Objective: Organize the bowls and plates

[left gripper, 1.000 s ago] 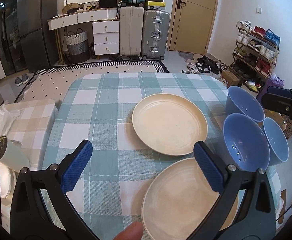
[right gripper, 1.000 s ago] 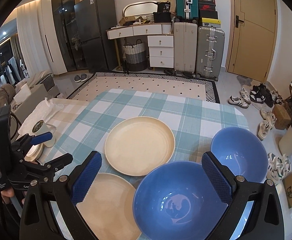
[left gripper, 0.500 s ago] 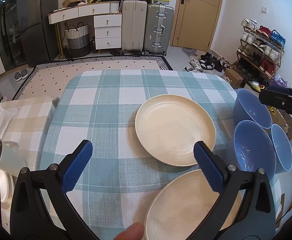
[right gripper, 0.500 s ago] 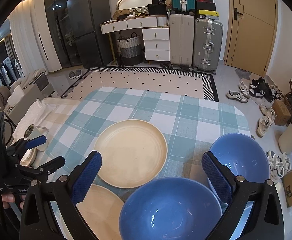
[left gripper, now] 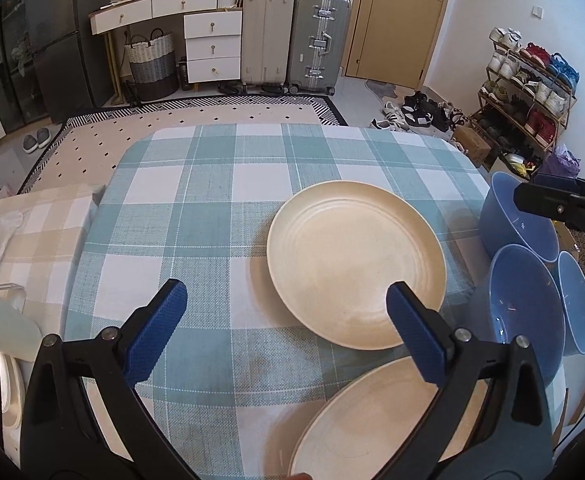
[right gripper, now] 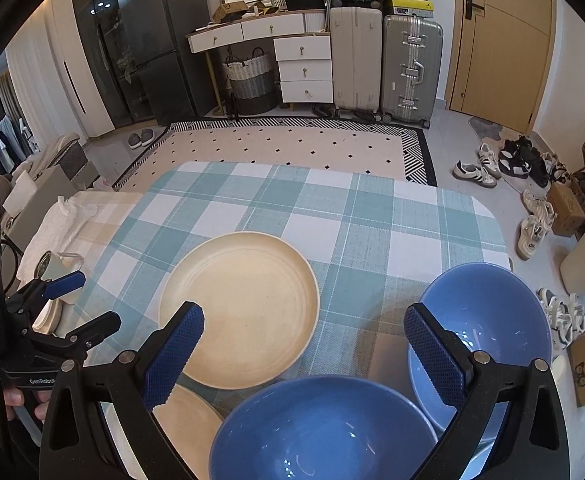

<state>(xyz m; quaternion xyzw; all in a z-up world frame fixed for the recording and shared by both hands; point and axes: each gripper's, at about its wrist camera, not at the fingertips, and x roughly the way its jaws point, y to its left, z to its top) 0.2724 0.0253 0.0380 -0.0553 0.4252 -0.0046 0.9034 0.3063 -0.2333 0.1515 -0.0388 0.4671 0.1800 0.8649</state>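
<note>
Left wrist view: the left gripper (left gripper: 286, 312) hangs above the checked tablecloth (left gripper: 196, 216) with its blue-padded jaws spread wide and nothing between them. A cream plate (left gripper: 356, 264) lies flat on the cloth ahead and to the right, and a second cream plate (left gripper: 376, 420) lies nearer the camera, its rim passing under the right finger. Along the right edge of the table sit three blue bowls: a far bowl (left gripper: 520, 220), a middle bowl (left gripper: 526, 312) and a third bowl (left gripper: 576, 304) just beside it; whether they touch cannot be told. The right gripper (left gripper: 564, 204) reaches in over the far bowl from the right. Right wrist view: the right gripper (right gripper: 302, 348) is likewise wide open and holds nothing, above the gap between the plates and the bowls. The far cream plate (right gripper: 240, 308) lies ahead on the left, the near one (right gripper: 188, 428) low beside the left finger. One blue bowl (right gripper: 324, 428) sits directly below the jaws, another (right gripper: 488, 312) behind the right finger. At the left edge a hand (right gripper: 20, 400) grips the left gripper (right gripper: 80, 300), also open.
</note>
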